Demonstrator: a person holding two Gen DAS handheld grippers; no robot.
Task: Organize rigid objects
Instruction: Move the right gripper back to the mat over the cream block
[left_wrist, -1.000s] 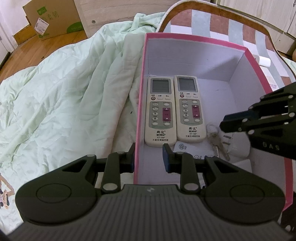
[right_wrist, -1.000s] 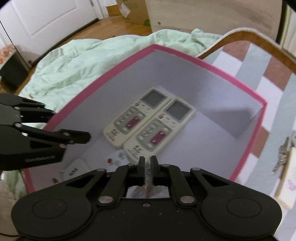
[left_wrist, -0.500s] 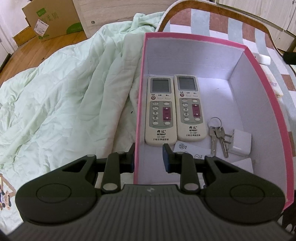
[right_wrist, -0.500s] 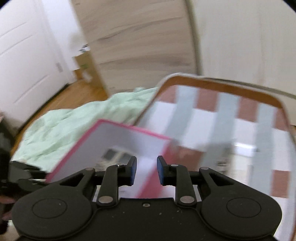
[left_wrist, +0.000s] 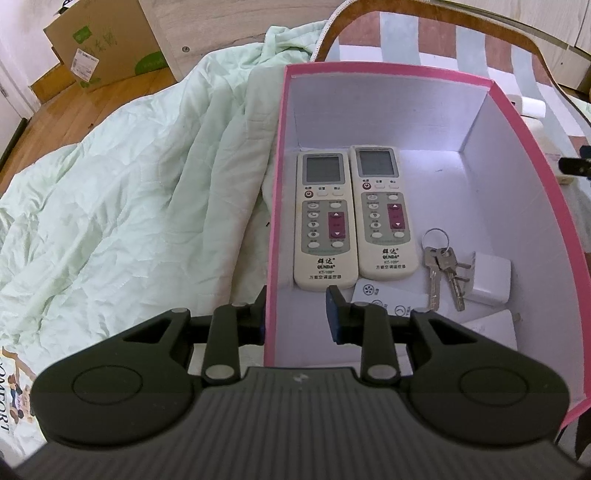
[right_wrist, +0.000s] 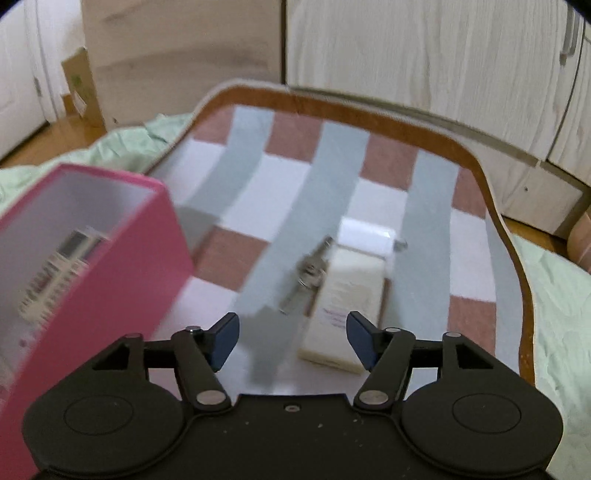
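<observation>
The left gripper (left_wrist: 295, 308) straddles the near left wall of the pink box (left_wrist: 275, 206) — one finger outside, one inside — with a gap still showing beside the inner pad, so I cannot tell whether it truly pinches the card. The box is matte pink outside, white and smooth within. On its floor lie two cream remotes (left_wrist: 351, 218) side by side, a ringed bunch of metal keys (left_wrist: 441, 266), a white cube-shaped charger (left_wrist: 491, 278) and a flat white card (left_wrist: 389, 297) partly hidden behind the finger.

The right gripper (right_wrist: 291, 339) holds nothing, its jaws opening over the checked mat (right_wrist: 258, 184). Ahead on the mat — blurred — lie a second bunch of keys (right_wrist: 306, 275), a cream block (right_wrist: 347, 299) and a white plug-like thing (right_wrist: 369, 232), hard to make out.
</observation>
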